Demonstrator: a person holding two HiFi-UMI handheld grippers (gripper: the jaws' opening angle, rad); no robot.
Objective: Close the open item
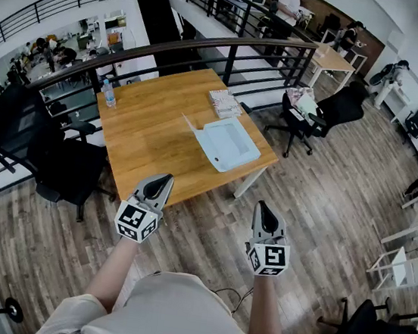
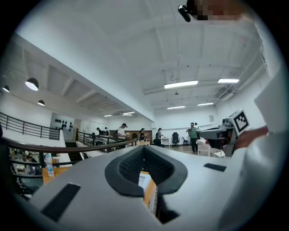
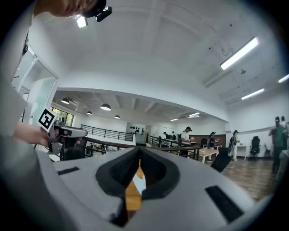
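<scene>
Evidently the approach is not yet begun: the open pale case (image 1: 227,143) lies well ahead of both claws on the wooden worktop (image 1: 147,143), while the left claw (image 1: 163,181) and right claw (image 1: 264,208) hang level, jaws together and empty, short of its near edge. Next, one claw probably must reach forward and swing the lid (image 1: 191,127) over. Beyond the case sit a book stack (image 1: 225,103), a water bottle (image 1: 109,96) and a black railing (image 1: 210,45).
</scene>
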